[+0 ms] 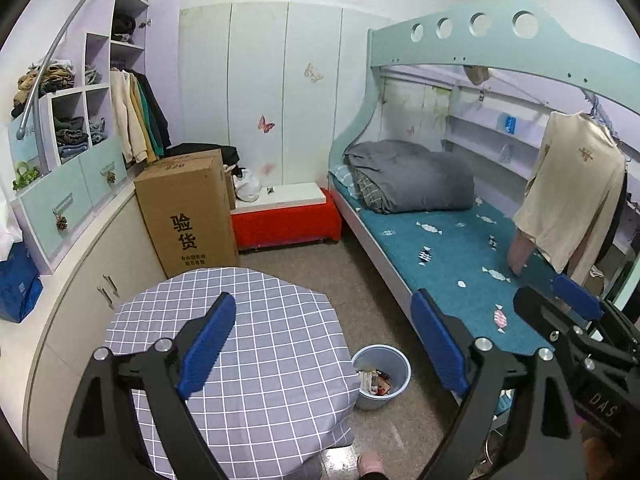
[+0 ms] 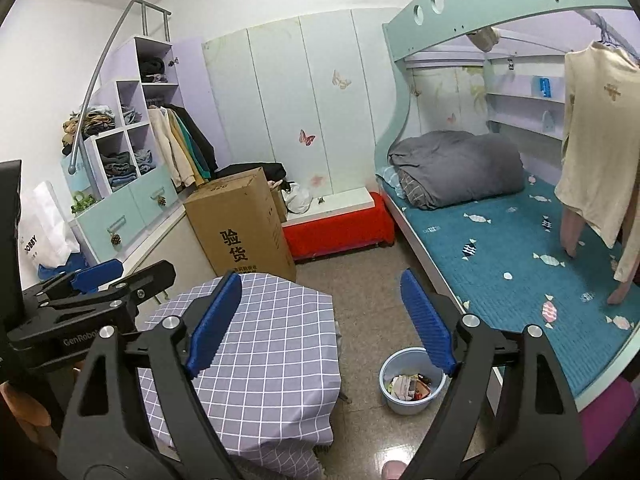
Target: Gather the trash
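Trash is already sitting in the blue bin (image 1: 382, 376) on the floor, low between the checked-cloth bench (image 1: 256, 344) on the left and the bed (image 1: 460, 264) on the right. Both claws are standing wide apart and carrying nothing: the left claw (image 1: 324, 344) is hovering over the bench edge and floor, and the right claw (image 2: 320, 324) is hanging just right of it, above the bin. The drop-off step looks finished, so I judge the person is looking for any remaining scraps. The small pale shapes on the teal bed cover may be printed pattern rather than wrappers; I cannot tell. The next move calls for scanning the bench, floor and bed, then lowering one claw onto any loose piece. A cardboard box (image 1: 192, 212), a red stool (image 1: 286, 224) and shelves of clothes (image 1: 76, 128) are filling the far left.
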`<state>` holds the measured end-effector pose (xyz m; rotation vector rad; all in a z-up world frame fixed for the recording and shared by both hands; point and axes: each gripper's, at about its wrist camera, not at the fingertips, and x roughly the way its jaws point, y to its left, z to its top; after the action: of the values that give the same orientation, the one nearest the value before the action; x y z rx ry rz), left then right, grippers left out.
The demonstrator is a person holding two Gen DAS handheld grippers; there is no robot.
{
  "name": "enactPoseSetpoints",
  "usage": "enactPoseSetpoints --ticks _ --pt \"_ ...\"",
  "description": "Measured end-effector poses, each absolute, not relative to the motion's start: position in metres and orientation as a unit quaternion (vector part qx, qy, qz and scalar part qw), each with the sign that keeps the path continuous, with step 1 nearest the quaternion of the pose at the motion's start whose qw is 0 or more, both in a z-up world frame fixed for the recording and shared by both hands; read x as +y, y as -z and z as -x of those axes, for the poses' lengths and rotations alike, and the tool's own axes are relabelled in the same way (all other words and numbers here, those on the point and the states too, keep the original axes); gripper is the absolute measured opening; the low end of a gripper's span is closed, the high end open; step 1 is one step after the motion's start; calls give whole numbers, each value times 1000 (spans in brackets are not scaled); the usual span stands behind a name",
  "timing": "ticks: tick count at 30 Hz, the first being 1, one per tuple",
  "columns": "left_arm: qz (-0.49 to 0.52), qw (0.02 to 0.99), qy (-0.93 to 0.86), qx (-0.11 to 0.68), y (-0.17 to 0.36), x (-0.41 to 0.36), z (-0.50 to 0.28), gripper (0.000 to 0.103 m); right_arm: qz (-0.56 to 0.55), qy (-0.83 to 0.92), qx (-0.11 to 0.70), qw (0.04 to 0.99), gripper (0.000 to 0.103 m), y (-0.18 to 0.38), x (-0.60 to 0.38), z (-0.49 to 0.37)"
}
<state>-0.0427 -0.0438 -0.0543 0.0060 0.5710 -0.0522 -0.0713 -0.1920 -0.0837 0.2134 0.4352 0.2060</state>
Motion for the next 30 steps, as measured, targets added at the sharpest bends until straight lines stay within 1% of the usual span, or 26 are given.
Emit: enactPoseSetpoints --ticks 13,30 --pt "-4 963 26 269 48 -45 56 93 -99 -90 201 970 83 76 -195 92" --pt "-11 964 41 262 45 -53 56 93 -104 -75 198 972 84 73 -201 101"
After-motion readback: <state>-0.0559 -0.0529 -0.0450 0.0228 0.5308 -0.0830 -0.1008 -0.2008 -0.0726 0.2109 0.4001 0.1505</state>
